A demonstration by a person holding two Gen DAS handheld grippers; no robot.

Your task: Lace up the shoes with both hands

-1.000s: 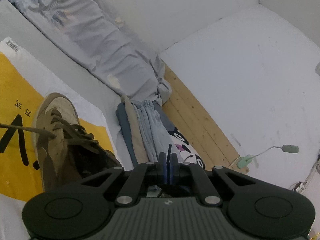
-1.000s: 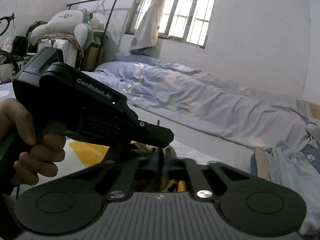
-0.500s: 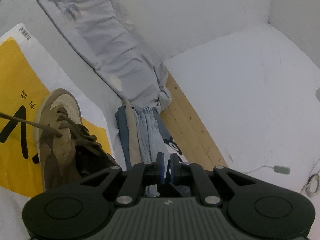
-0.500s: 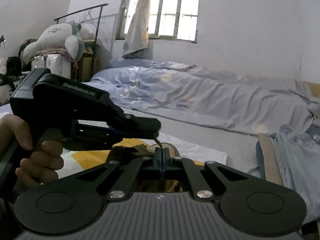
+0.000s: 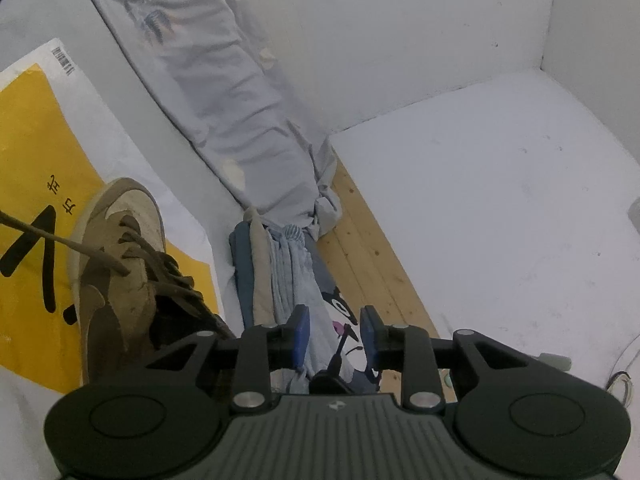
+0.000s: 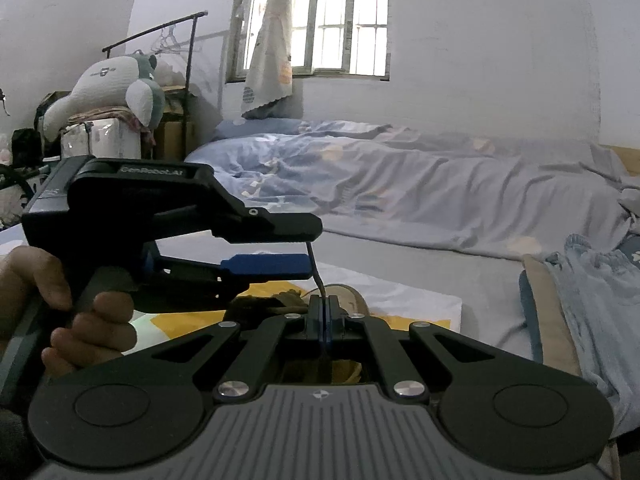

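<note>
On the bed, a tan suede shoe (image 5: 116,264) lies on a yellow-and-white printed bag (image 5: 36,152), with a rumpled pale-blue duvet (image 5: 224,92) running along the wall behind it and a stack of folded clothes (image 5: 276,272) just beside its inner flank. The left wrist view looks along the shoe from the heel end: its long axis runs up and away from the camera, toe pointing towards the duvet, and one brown lace (image 5: 60,240) stretches taut from an eyelet off the left edge of the picture. The left gripper (image 5: 335,334) has its jaws opening, blue pads standing apart; a dark lace tip (image 5: 340,344) shows in the gap, and neither pad presses on it. Only the right wrist view shows the window (image 6: 320,20), the knotted curtain (image 6: 268,56), the plush toy (image 6: 108,92) on boxes, and the hand (image 6: 68,312) that holds the left gripper from the side. In that view the right gripper (image 6: 321,312) is clenched on a thin dark lace end rising between its pads towards the left tool, whose body and the right gripper's own frame cover most of the shoe, leaving little but the toe in sight.
</note>
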